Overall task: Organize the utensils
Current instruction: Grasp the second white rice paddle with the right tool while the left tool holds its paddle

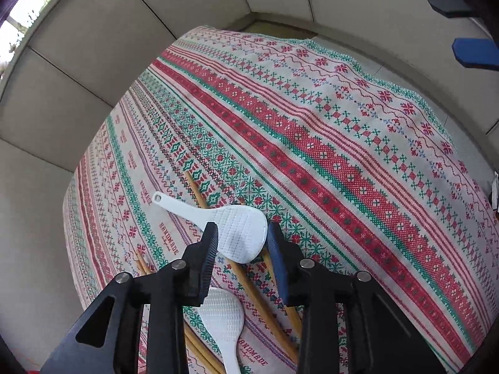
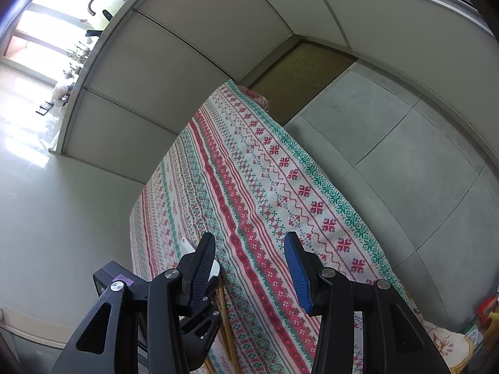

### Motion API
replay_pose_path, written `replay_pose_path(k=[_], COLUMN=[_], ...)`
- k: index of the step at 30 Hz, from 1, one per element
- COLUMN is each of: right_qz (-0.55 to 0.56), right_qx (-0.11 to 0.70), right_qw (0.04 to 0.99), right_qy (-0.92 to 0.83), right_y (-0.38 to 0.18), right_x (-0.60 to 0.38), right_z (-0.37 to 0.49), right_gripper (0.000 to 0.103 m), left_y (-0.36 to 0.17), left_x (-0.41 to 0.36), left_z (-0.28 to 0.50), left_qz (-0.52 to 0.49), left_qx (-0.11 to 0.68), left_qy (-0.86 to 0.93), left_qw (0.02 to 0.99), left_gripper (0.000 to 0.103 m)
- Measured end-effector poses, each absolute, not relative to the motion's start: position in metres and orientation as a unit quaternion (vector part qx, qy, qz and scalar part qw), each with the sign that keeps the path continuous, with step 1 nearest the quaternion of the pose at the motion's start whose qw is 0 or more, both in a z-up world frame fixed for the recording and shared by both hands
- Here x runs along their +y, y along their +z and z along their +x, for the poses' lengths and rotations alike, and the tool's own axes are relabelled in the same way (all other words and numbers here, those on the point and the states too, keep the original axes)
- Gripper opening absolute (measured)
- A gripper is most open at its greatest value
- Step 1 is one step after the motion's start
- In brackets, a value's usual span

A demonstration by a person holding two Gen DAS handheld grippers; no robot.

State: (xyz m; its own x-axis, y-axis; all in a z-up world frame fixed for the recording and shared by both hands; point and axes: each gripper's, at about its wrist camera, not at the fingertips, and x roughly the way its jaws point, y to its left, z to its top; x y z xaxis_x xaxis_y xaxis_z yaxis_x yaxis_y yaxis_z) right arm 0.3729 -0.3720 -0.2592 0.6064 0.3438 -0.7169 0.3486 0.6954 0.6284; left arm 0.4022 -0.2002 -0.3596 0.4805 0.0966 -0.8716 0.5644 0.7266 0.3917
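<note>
White plastic showed between the spread jaws of the left gripper: a rice paddle lay flat on the patterned cloth covering the worktop, its dimpled blade framed by the two fingertips and its handle, with a hanging hole, pointing away to the left. Whether the pads touched the blade could not be told; the jaws stood apart and clamped nothing. A second rice paddle lay nearer the camera, partly hidden behind the left finger. Several wooden chopsticks lay scattered under and beside both paddles, crossing at angles.

The right gripper hung over bare cloth, well apart from the utensils, its jaws released and empty. In its view the left gripper's black body blocked most of the pile, with only slivers of white paddle and chopstick visible.
</note>
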Motion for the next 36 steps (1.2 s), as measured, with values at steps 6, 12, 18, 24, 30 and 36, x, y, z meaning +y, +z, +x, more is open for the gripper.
replay_pose_path(k=[6, 12, 18, 24, 30, 36], right_qz=[0.387, 0.384, 0.37, 0.324, 0.267, 0.213], right_qx=[0.443, 0.442, 0.447, 0.459, 0.476, 0.489], right_qw=[0.809, 0.811, 0.814, 0.826, 0.83, 0.822], right_qy=[-0.004, -0.004, -0.005, 0.029, 0.115, 0.198], right_y=[-0.258, -0.259, -0.261, -0.262, -0.27, -0.285], right_x=[-0.372, -0.372, -0.368, -0.343, -0.288, -0.23], right_z=[0.372, 0.373, 0.375, 0.383, 0.392, 0.407], right_gripper=[0.047, 0.047, 0.047, 0.047, 0.047, 0.045], left_y=[-0.367, -0.346, -0.287, -0.229, -0.196, -0.186], left_x=[-0.2, -0.186, -0.159, -0.119, -0.079, -0.049], left_z=[0.403, 0.407, 0.396, 0.365, 0.313, 0.267], left_qz=[0.354, 0.314, 0.226, 0.129, 0.038, -0.031], left_qx=[0.487, 0.485, 0.462, 0.444, 0.437, 0.441], left_qy=[-0.143, -0.138, -0.136, -0.134, -0.142, -0.161], left_qw=[0.786, 0.804, 0.847, 0.877, 0.887, 0.882], left_gripper=[0.016, 0.003, 0.002, 0.002, 0.002, 0.002])
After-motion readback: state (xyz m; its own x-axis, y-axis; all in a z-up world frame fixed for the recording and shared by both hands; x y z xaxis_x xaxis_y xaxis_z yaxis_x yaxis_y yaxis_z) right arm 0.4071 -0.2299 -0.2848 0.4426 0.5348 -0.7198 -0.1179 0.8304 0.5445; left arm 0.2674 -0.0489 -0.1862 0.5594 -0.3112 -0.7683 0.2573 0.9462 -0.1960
